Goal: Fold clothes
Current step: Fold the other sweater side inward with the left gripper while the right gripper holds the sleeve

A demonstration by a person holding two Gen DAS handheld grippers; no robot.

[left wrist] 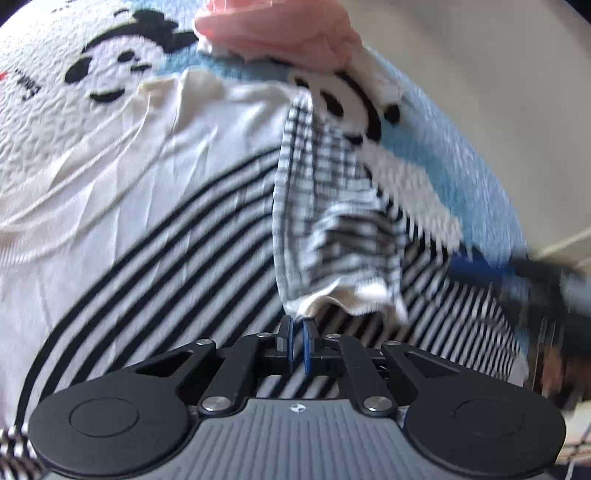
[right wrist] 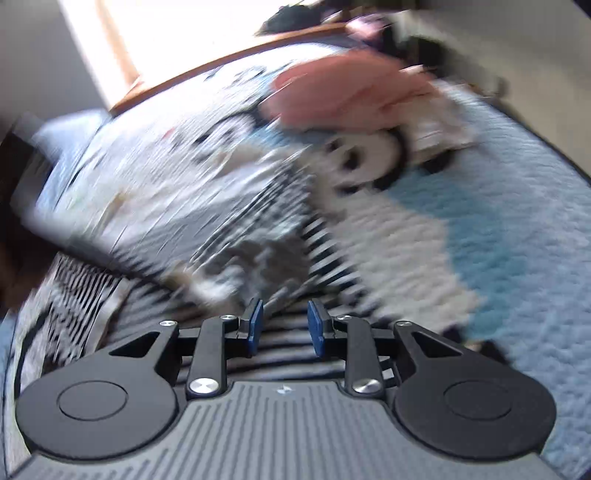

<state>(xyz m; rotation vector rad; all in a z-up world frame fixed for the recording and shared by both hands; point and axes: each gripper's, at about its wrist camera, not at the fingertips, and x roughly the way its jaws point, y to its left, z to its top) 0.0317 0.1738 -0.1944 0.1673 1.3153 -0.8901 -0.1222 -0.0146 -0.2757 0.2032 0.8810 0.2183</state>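
Note:
A white shirt with black stripes (left wrist: 155, 206) lies spread on a panda-print blanket (left wrist: 110, 74). My left gripper (left wrist: 297, 325) is shut on the cuff of the shirt's striped sleeve (left wrist: 332, 236), which is lifted and hangs over the shirt's body. In the right wrist view, which is blurred by motion, my right gripper (right wrist: 284, 321) is open and empty just above the striped shirt (right wrist: 207, 229). The right gripper also shows as a dark blur in the left wrist view (left wrist: 524, 273), at the right of the shirt.
A pink garment (left wrist: 273, 26) lies bunched on the blanket beyond the shirt; it also shows in the right wrist view (right wrist: 340, 96). The blanket's light blue part (right wrist: 498, 206) spreads to the right. A wooden bed edge (right wrist: 207, 70) runs along the far side.

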